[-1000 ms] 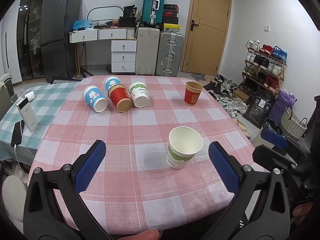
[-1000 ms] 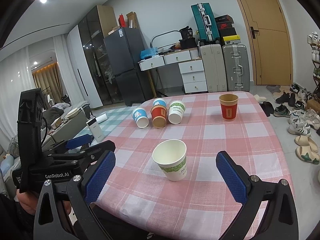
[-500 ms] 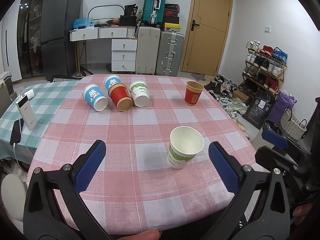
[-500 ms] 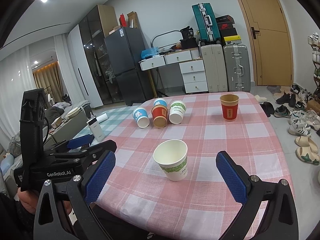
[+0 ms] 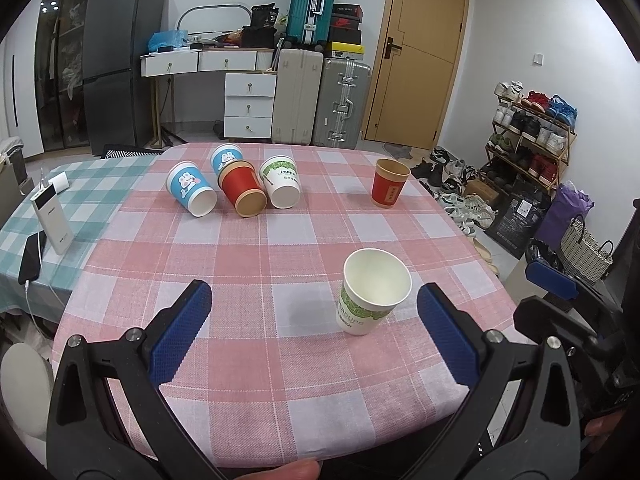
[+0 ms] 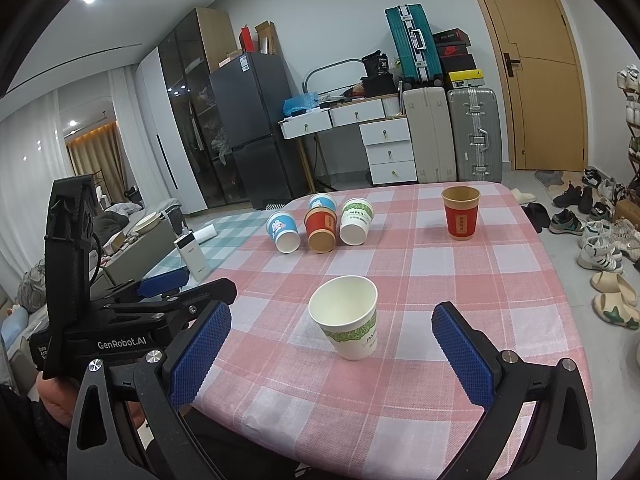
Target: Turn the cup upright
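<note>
Cup-righting looks partly done on the pink checked table (image 5: 280,380): two paper cups stand upright and four lie on their sides.

Taking the table as landmark and going from large to small, the left gripper (image 5: 314,328) hangs over its near edge with jaws spread wide and nothing between them. The right gripper (image 6: 330,354) hovers over the near edge too, likewise spread and empty. The left gripper's body also shows at the left of the right wrist view.

Cups, six in all. One white cup with a green band (image 5: 374,292) stands mouth up near the table's near edge, between the blue pads in both wrist views but touched by neither. One red cup (image 5: 390,189) stands upright toward the table's far right side. The fallen cluster lies at the far left part of the table: a red cup on its side (image 5: 242,194), a white cup on its side (image 5: 282,186) touching it, a blue cup (image 5: 190,192) just beside it, and a second blue cup (image 5: 226,156) behind.

By my judgement the near white cup needs nothing more; the step in hand is a pause between cups. The next move calls for reaching past it to the cluster, closing on one fallen cup's wall without crushing the paper or rolling its neighbours, then tipping it mouth up.
</note>
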